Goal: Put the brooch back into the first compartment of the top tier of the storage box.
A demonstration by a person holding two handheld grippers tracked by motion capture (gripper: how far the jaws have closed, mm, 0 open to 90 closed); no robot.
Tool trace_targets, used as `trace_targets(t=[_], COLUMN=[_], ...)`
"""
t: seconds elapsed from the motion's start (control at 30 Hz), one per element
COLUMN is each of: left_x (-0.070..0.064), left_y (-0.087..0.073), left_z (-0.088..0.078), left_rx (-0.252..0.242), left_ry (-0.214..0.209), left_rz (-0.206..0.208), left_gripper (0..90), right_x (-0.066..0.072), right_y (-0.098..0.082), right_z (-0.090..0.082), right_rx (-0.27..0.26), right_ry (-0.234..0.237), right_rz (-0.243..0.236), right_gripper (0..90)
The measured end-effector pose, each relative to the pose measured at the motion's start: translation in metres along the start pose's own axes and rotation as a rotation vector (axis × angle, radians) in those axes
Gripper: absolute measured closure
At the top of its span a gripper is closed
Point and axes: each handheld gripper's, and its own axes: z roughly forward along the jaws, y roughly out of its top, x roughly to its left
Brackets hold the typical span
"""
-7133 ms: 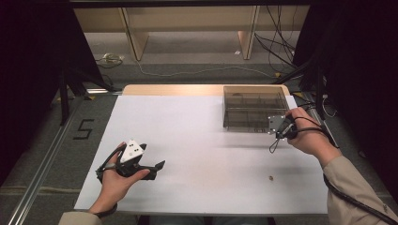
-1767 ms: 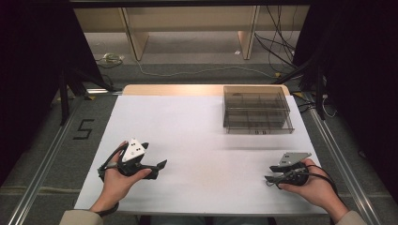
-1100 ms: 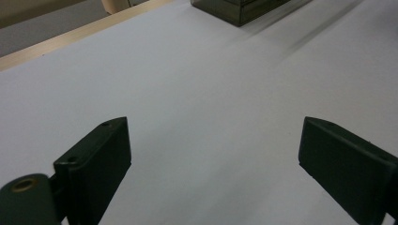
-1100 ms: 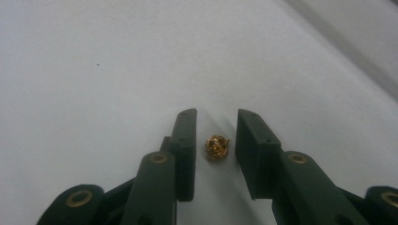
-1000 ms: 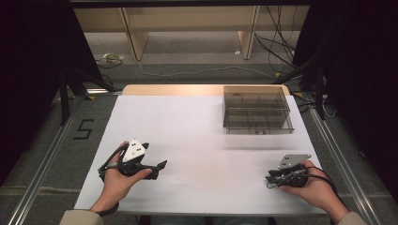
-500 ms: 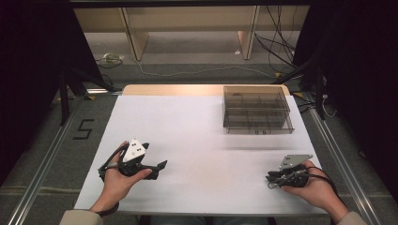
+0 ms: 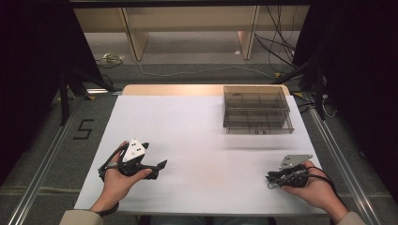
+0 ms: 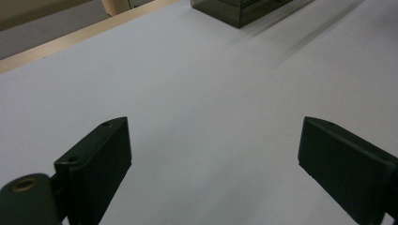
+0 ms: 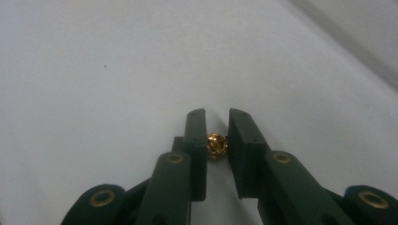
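Gold-coloured, a small round bead (image 9: pixel 217 145) sits pinched between the nearly closed jaws of the right gripper (image 7: pixel 274 178), low at the lower right of the white table (image 7: pixel 206 140). At lower left, the left gripper (image 7: pixel 159 166) rests with jaws spread wide, holding nothing. Toward the upper right stands a smoky clear compartment box (image 7: pixel 256 110).

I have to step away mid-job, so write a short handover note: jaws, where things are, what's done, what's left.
Right gripper: low over the table's near right, jaws shut on a small gold bead.
Left gripper: jaws wide open with nothing between them, resting at the near left of the white table.
Compartment box: far right of the table, apart from both grippers.
Done: bead gripped.
Left: probably carry the bead to the box and release it into a compartment; which one I cannot tell.
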Motion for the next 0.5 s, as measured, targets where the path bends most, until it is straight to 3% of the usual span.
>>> trace_targets(t=[0.5], left_x=[0.0004], left_y=[0.0001], left_z=[-0.0004], left_rx=[-0.002], left_ry=[0.004], left_rz=[-0.003], left_gripper=[10.0], right_x=[0.0014], right_y=[0.0024], right_z=[-0.0006], right_rx=[-0.016], right_ry=[-0.002], right_rz=[-0.008], right_gripper=[79.1])
